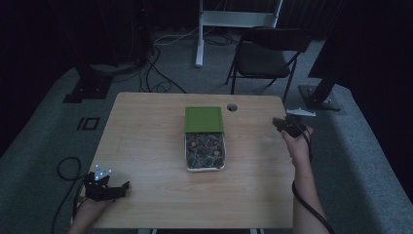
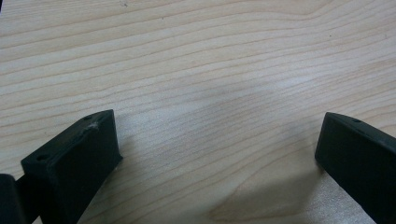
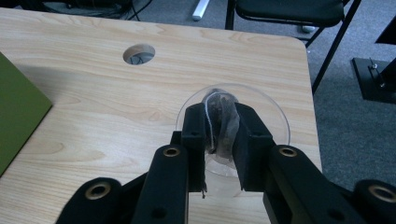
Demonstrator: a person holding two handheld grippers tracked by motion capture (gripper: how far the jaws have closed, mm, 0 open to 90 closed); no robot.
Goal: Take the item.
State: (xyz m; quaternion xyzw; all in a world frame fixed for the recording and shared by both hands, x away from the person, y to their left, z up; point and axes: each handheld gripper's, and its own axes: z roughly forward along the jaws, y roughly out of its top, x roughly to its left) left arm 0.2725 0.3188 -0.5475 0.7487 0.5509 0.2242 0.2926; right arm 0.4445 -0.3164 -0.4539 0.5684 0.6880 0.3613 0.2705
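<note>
Right gripper (image 3: 219, 140) clamped on tea bag (image 3: 223, 122), poised over clear glass (image 3: 275, 116) near worktop (image 3: 116, 116) right edge. Likely lowering step: keep bag centred over rim, release low. Left gripper (image 2: 215, 154) jaws apart, empty, over near-left worktop. Green-lidded box (image 1: 204, 139) mid-worktop.

L gripper (image 1: 108, 187) sits low at near-left corner of table, L hand (image 1: 90, 207) behind it, jaws spread wide apart w/ nothing between, pointed down close over the surface. R gripper (image 1: 285, 126) held up at far-right side, R hand (image 1: 297, 144) gripping it, forearm running in from bottom edge. Its jaws are pinched on a tea bag (image 3: 222, 123), prob. a mesh one – dim light.
</note>
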